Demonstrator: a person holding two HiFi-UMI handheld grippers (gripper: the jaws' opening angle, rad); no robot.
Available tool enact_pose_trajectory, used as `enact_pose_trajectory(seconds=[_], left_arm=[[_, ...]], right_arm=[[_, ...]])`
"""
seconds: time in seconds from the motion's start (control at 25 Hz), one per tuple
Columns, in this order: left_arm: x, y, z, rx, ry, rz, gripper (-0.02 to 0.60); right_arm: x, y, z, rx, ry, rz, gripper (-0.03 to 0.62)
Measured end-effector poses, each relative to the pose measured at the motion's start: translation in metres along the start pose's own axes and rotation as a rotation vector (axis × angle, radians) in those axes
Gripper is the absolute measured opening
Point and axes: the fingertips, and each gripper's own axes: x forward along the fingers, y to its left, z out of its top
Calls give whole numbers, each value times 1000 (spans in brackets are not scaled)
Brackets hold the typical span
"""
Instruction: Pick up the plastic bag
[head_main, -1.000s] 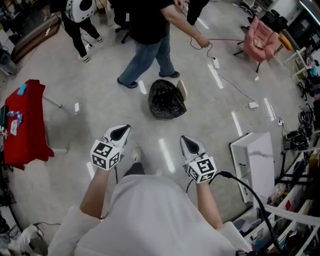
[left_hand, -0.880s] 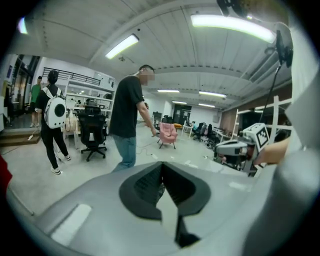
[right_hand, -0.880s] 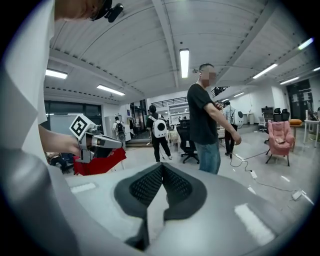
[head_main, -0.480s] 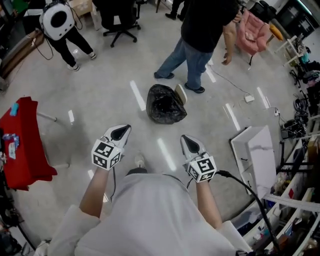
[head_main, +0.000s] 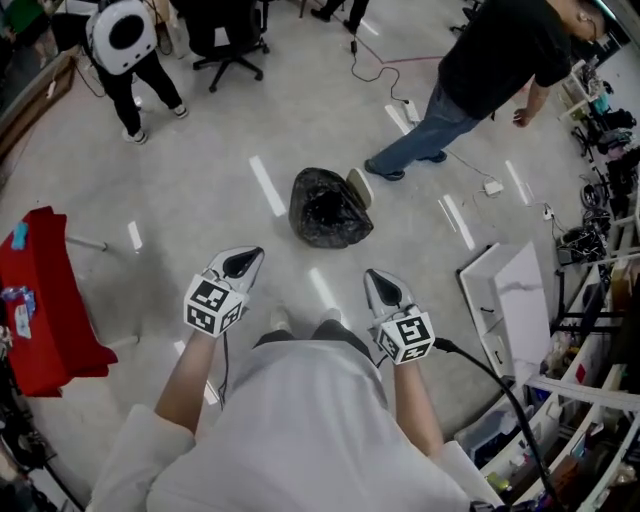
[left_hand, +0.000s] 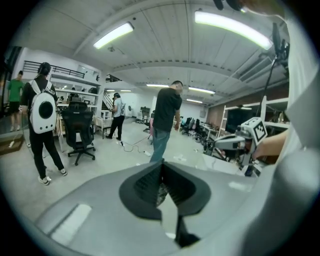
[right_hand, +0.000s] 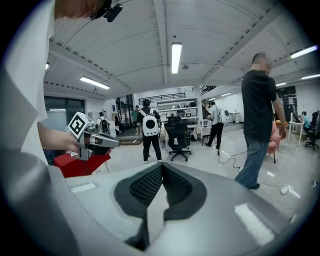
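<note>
A crumpled black plastic bag (head_main: 329, 209) lies on the grey floor ahead of me, its mouth open upward. My left gripper (head_main: 248, 258) is held at waist height, short of the bag and to its left, jaws shut and empty. My right gripper (head_main: 378, 281) hangs level with it to the right, also shut with nothing in it. In the left gripper view the left gripper (left_hand: 161, 170) points across the room, and the right gripper (left_hand: 220, 144) shows at the right. The right gripper view shows the right gripper (right_hand: 162, 172) with its ribbed pads together, and the left gripper (right_hand: 114, 143) at the left.
A person in a black shirt and jeans (head_main: 480, 75) walks beyond the bag at the upper right. Another with a white backpack (head_main: 120, 35) stands upper left beside an office chair (head_main: 225, 35). A red-covered table (head_main: 45, 300) is at left, a white board (head_main: 515, 310) at right, cables (head_main: 395, 60) on the floor.
The person in jeans has walked from just behind the bag off to the upper right. My view has shifted, and the bag sits slightly nearer. Both grippers stay shut and level.
</note>
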Motion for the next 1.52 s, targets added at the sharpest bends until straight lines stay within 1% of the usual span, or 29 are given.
enact_pose_trajectory(seconds=[0.16, 0.32, 0.56, 0.8, 1.0, 1.12, 1.24, 1.52], left_arm=[[17, 7, 2, -10, 11, -8, 5], [40, 10, 10, -9, 21, 1, 5], [79, 23, 29, -21, 29, 41, 5], [131, 31, 51, -42, 31, 65, 5], [170, 40, 62, -63, 42, 90, 5], [189, 45, 66, -68, 58, 101, 5], [203, 54, 66, -72, 79, 106, 5], [231, 89, 53, -49, 137, 84, 5]], right_arm=[[9, -15, 1, 8, 8, -7, 2], [20, -43, 1, 22, 5, -1, 2], [51, -92, 11, 25, 5, 37, 2], [78, -149, 24, -9, 18, 80, 2], [98, -190, 24, -23, 41, 121, 2], [107, -213, 20, -23, 56, 136, 2], [117, -231, 15, -16, 76, 129, 2], [146, -248, -7, -8, 133, 106, 2]])
